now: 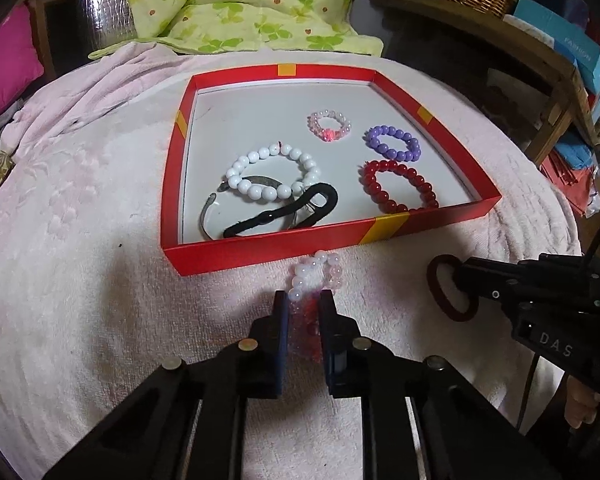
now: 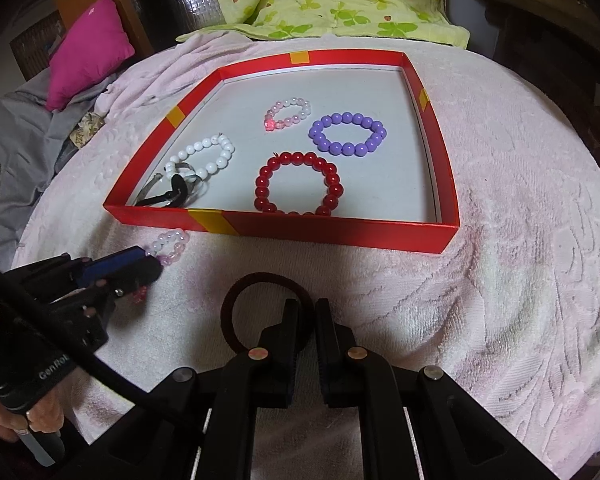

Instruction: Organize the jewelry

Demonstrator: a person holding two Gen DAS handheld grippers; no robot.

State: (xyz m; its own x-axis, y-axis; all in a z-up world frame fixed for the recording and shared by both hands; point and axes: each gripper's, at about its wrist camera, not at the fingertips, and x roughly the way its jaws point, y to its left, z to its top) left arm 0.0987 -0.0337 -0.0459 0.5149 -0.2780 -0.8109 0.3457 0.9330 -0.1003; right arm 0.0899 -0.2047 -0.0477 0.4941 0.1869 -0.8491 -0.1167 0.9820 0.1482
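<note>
A shallow red cardboard tray (image 1: 268,250) with yellow bands lies on the pink towel. Inside it, a white bead bracelet (image 1: 274,174) overlaps a silver metal bangle (image 1: 208,218) and a black hair tie (image 1: 284,210) at the near left; a dark red bead bracelet (image 1: 398,186) lies near right, a purple bead bracelet (image 1: 394,143) behind it, a small pink-and-white bead bracelet (image 1: 329,125) farther back. Outside the near wall, a pale pink-and-white bead bracelet (image 1: 314,276) is pinched, and a dark maroon hair ring (image 2: 266,308) is gripped
</note>
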